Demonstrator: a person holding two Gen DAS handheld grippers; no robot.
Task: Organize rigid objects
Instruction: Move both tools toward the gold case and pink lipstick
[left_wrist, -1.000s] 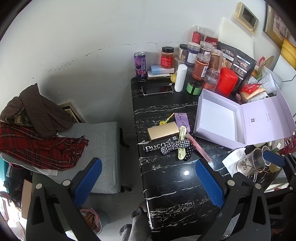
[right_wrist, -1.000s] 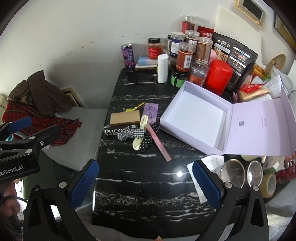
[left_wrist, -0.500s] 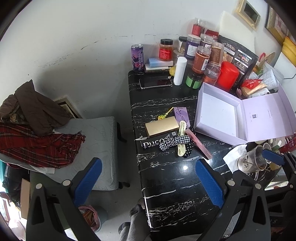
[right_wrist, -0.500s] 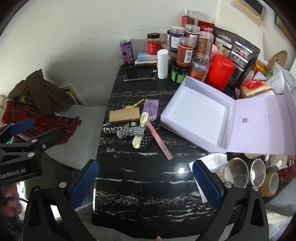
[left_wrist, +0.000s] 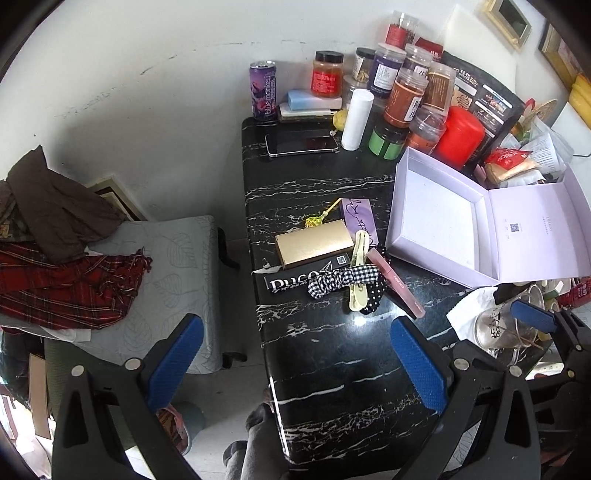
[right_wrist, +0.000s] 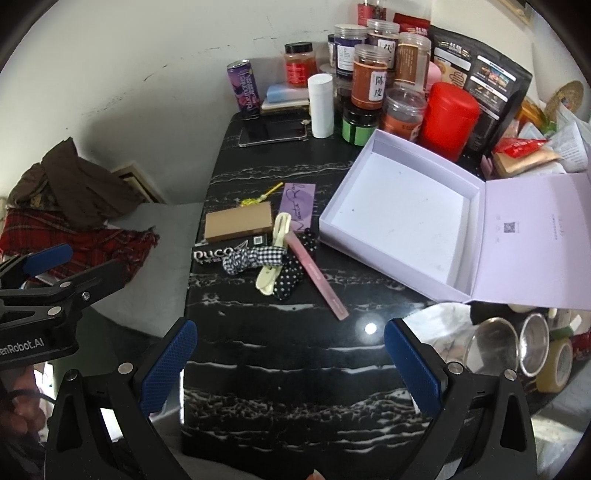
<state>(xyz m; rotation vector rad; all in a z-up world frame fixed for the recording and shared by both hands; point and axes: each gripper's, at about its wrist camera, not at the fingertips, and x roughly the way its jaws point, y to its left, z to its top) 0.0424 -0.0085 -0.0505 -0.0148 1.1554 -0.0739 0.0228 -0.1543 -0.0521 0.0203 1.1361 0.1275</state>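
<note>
An open lilac box (left_wrist: 436, 218) (right_wrist: 402, 218) lies empty on the black marble table (left_wrist: 332, 354) (right_wrist: 295, 354), lid flat to the right. Left of it is a small pile: a gold flat box (left_wrist: 314, 248) (right_wrist: 238, 224), a black "Duco" box (left_wrist: 291, 283) (right_wrist: 210, 254), a checked hair tie (left_wrist: 340, 280) (right_wrist: 251, 258), a cream hair clip (left_wrist: 358, 273) (right_wrist: 275, 254), a pink tube (left_wrist: 395, 282) (right_wrist: 319, 278) and a purple card (left_wrist: 360, 218) (right_wrist: 299, 206). My left gripper (left_wrist: 295, 358) and right gripper (right_wrist: 288, 358) hang open and empty above the table's near end.
Jars, a red canister (left_wrist: 460, 134) (right_wrist: 448, 118), a purple can (left_wrist: 263, 90), a white tube (right_wrist: 320, 105) and a phone (left_wrist: 301, 144) (right_wrist: 271, 133) crowd the back. Metal cups (right_wrist: 498, 343) and tape stand at the right. A chair with clothes (left_wrist: 74, 266) is at the left.
Both grippers have moved slightly; the table and pile shift a little in each view. Nothing was taken hold of or moved on the table.
</note>
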